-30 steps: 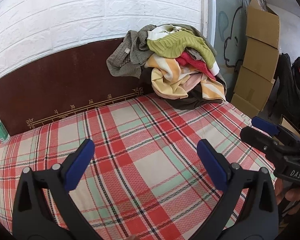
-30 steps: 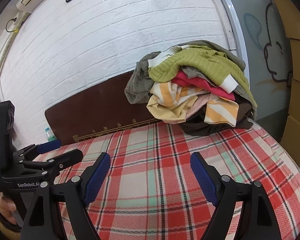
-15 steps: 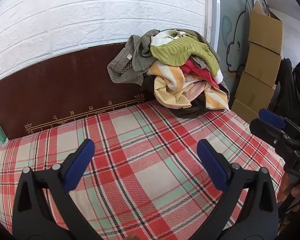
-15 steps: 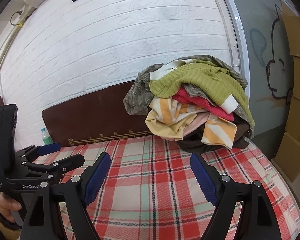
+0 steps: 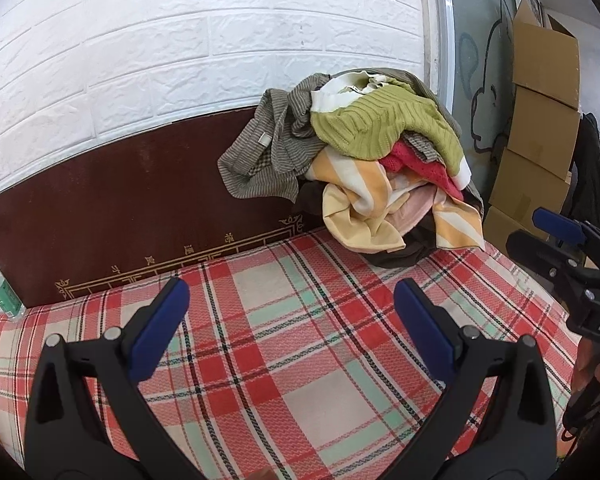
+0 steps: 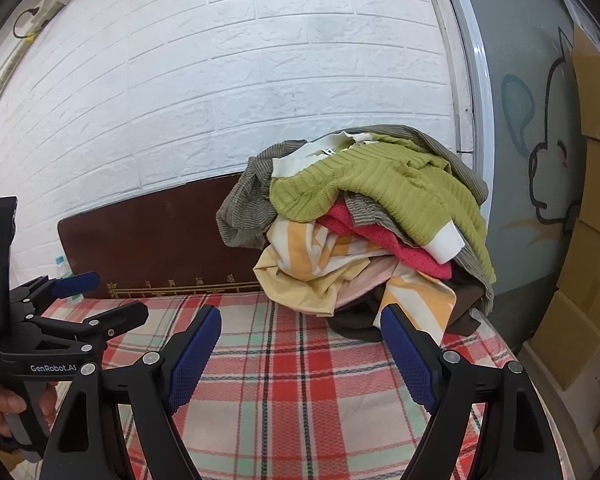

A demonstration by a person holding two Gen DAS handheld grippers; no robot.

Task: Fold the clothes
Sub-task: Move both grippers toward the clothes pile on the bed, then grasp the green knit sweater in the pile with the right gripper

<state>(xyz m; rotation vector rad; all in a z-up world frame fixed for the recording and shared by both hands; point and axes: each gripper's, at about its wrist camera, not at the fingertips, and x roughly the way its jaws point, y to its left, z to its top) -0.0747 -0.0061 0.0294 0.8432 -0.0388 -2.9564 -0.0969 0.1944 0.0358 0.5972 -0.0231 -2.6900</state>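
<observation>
Clothes (image 5: 384,168) lie heaped on the bed (image 5: 292,344); my left gripper (image 5: 290,320) and right gripper (image 6: 300,344) gape, holding nothing.

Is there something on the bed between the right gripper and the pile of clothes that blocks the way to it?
Nothing visible does. Only bare plaid bedcover lies between the open right gripper and the clothes pile by the headboard. The left gripper, also open, is off to the side, not in the path.
</observation>
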